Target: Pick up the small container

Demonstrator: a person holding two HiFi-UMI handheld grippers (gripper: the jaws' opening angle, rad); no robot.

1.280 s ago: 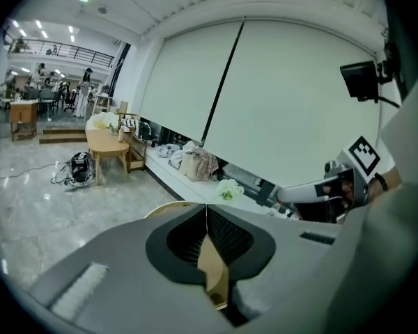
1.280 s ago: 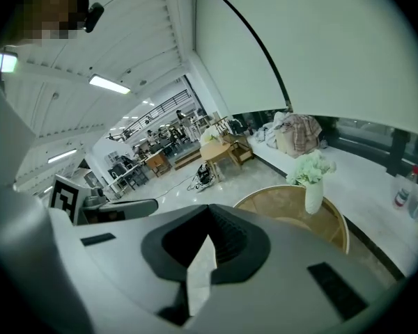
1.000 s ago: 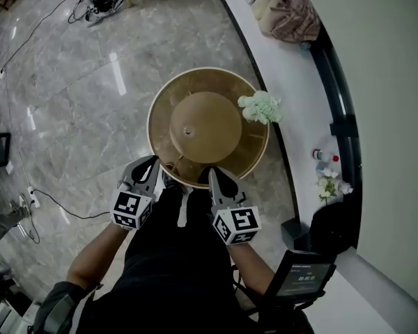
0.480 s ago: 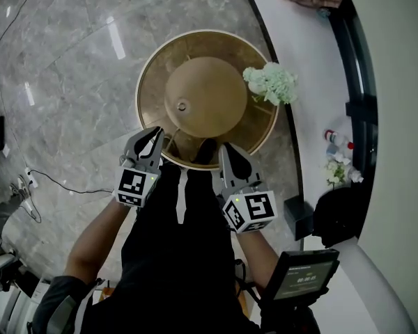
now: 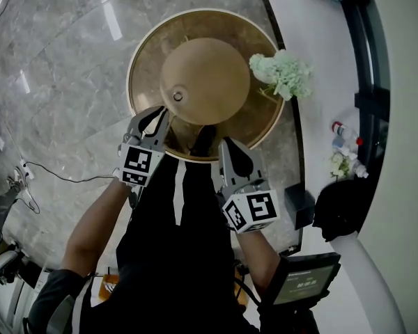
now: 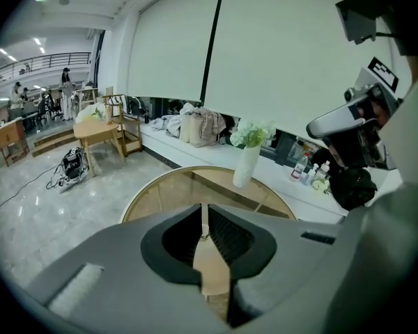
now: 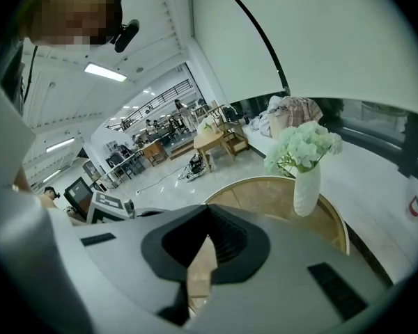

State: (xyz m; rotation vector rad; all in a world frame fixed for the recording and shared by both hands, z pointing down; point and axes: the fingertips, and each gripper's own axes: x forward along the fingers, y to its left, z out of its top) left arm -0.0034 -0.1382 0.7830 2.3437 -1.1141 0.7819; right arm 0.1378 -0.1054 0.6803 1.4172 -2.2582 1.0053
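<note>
A round gold-rimmed table (image 5: pixel 141 54) stands in front of me, with a brown disc in its middle. A small round thing (image 5: pixel 177 96), possibly the small container, sits on that disc; it is too small to make out. My left gripper (image 5: pixel 157 114) hangs over the table's near left rim, jaws shut and empty, and its own view shows the tips meeting (image 6: pixel 205 219). My right gripper (image 5: pixel 227 145) is at the near rim, a little right of centre, also shut (image 7: pixel 209 239) with nothing held. Neither gripper touches the small thing.
A white vase of pale green flowers (image 5: pixel 282 75) stands on the table's right side (image 6: pixel 245 164) (image 7: pixel 305 186). A white window ledge (image 5: pixel 313 61) with bottles (image 5: pixel 341 129) runs along the right. A black bag (image 5: pixel 338 211) and a floor cable (image 5: pixel 56 179) lie nearby.
Both grippers have come down and forward to the table's near rim, the left one further. The table now sits higher and larger in the head view. Both jaws stay shut.
</note>
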